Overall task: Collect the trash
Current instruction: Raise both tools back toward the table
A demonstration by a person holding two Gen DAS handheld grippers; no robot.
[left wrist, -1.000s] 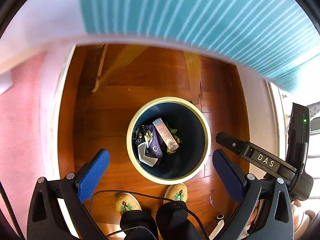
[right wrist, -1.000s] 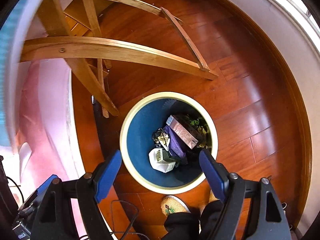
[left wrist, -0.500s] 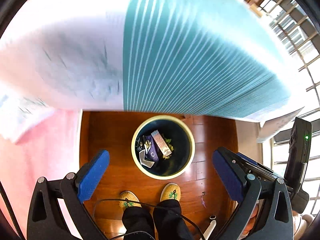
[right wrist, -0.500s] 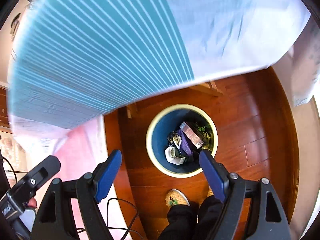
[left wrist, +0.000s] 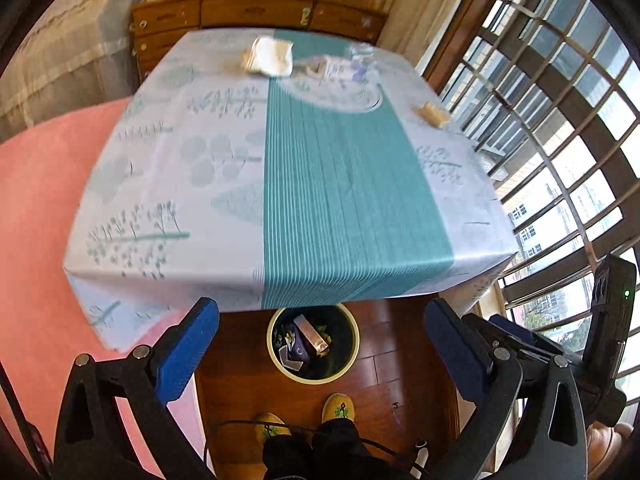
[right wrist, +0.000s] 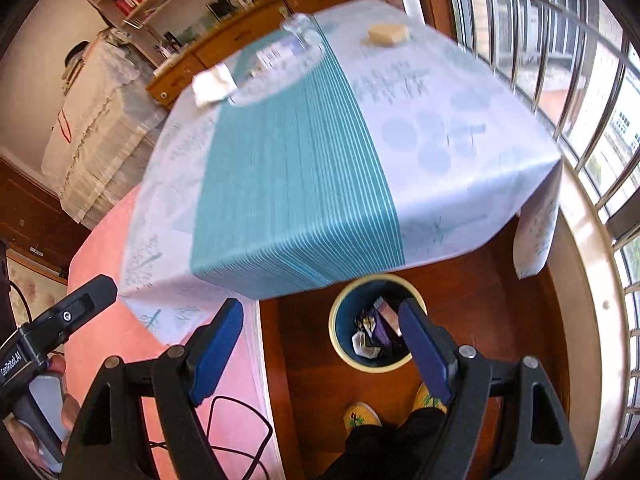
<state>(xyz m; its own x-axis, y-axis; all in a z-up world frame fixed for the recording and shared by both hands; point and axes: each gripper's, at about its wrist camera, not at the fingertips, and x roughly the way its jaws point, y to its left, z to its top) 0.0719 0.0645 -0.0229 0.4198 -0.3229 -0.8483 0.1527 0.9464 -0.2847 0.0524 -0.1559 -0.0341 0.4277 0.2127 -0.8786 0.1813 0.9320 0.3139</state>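
Note:
A round bin (left wrist: 280, 364) (right wrist: 336, 344) with a cream rim stands on the wood floor under the table's near edge; wrappers and a small box lie inside. On the table's far end lie a crumpled white tissue (left wrist: 269, 58) (right wrist: 212, 84), a small labelled packet (left wrist: 333, 69) (right wrist: 269, 56), a clear plastic bottle (left wrist: 362, 60) (right wrist: 298, 30) and a tan wad (left wrist: 432, 114) (right wrist: 387, 34). My left gripper (left wrist: 320, 338) is open and empty, high above the bin. My right gripper (right wrist: 320, 332) is open and empty too. The left tool (right wrist: 56, 332) shows in the right wrist view.
The table (left wrist: 224, 184) wears a white and teal striped cloth. A pink bed (left wrist: 36, 208) lies at the left, a wooden dresser (left wrist: 248, 10) behind, barred windows (left wrist: 560, 152) at the right. The person's slippered feet (left wrist: 336, 408) stand by the bin.
Both grippers have risen from just over the bin to above table height. The tabletop and the trash on it have come into view. Jaws stayed open.

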